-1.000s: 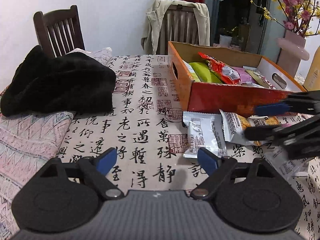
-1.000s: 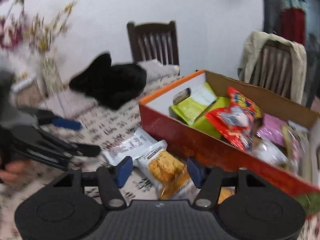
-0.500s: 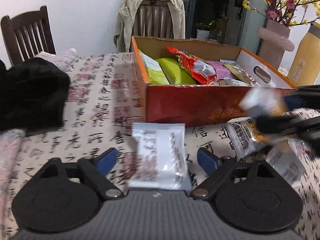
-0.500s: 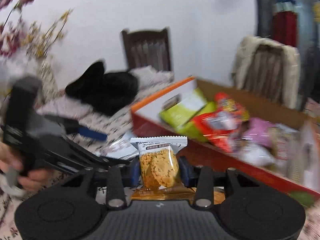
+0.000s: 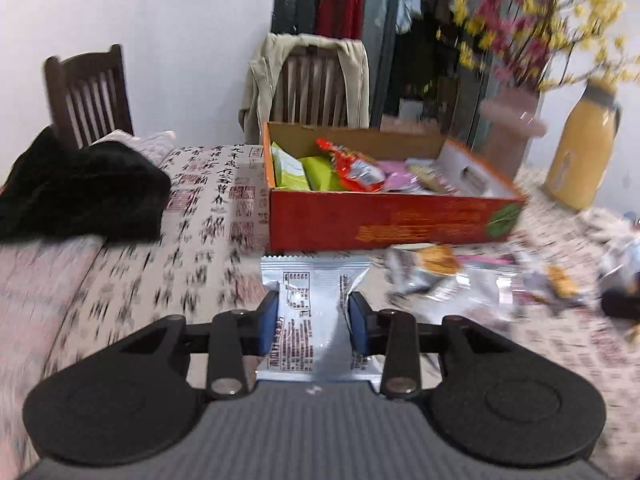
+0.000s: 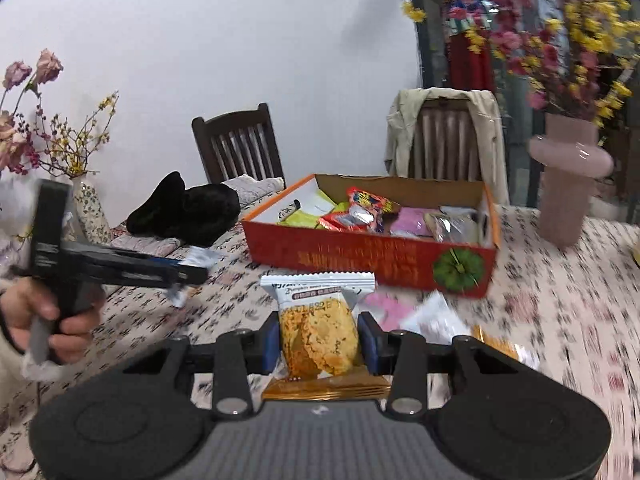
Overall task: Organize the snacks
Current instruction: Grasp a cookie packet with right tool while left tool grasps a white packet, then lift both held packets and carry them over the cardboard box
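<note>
- Snacks sit partly inside the red cardboard box (image 5: 384, 220) on the table (image 5: 120, 280), partly loose on the cloth in front of it, and two packets are up in the grippers
- Left gripper (image 5: 314, 322): its jaws have just been closing, and its blue pads (image 5: 267, 322) now press both sides of a silver snack packet (image 5: 314, 300), which stands upright between them with its printed back facing the camera
- Right gripper (image 6: 319, 344): its jaws have also been closing and are clamped on a clear-fronted cookie packet (image 6: 318, 332), white crimped top up, gold strip at the bottom, two cookies showing through
- In the right wrist view the left gripper (image 6: 192, 270) appears side-on at the left, held in a hand (image 6: 44, 316), with the silver packet's ends poking out above and below its tips
- Box contents: green, red and pink packets lying against one another
- Loose packets (image 5: 440, 276) lie scattered just in front of the box; blur hides their detail
- Black fur bundle (image 5: 80, 200) rests on the table well left of the box
- Pink vase (image 6: 568, 184) and a yellow flask (image 5: 580, 152) stand beyond the box's right end
</note>
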